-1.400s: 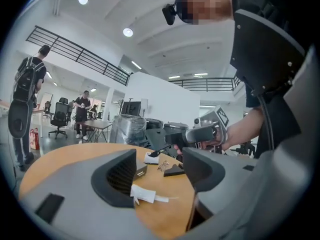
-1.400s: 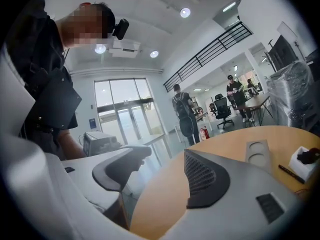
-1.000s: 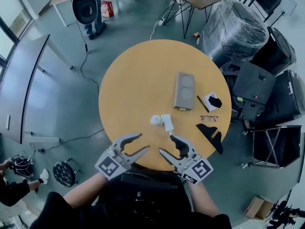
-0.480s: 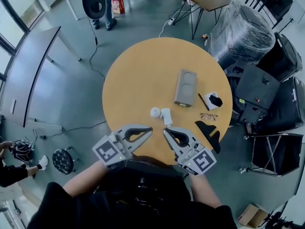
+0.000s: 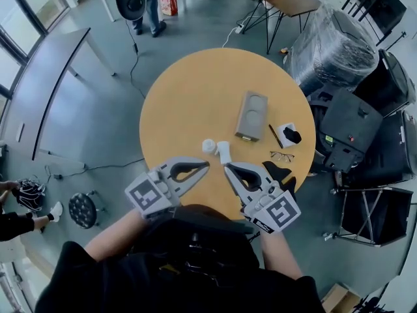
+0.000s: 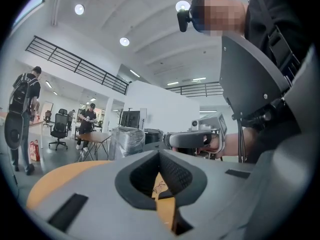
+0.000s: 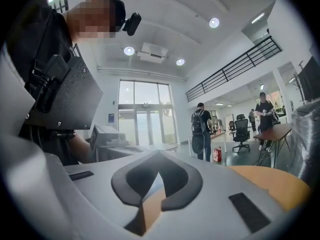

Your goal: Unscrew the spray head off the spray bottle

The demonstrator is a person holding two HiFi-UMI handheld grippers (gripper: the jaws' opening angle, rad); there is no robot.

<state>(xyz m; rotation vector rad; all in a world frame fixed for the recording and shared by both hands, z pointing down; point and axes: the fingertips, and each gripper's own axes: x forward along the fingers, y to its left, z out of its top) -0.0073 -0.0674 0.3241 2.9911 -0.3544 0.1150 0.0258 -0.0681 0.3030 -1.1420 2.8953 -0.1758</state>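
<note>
The white spray bottle lies on the round table, near the person's edge, just past the gripper tips. Its long side runs abt left-right in the head view; it's too small to tell which end is the head. The left gripper & right gripper are held level over the table edge, tips angled in toward each other, close together. Both have jaws closed tight w/ nothing in them. Count: 1 bottle, 2 grippers, 1 grey box, 1 pen, 1 pair of glasses.
</note>
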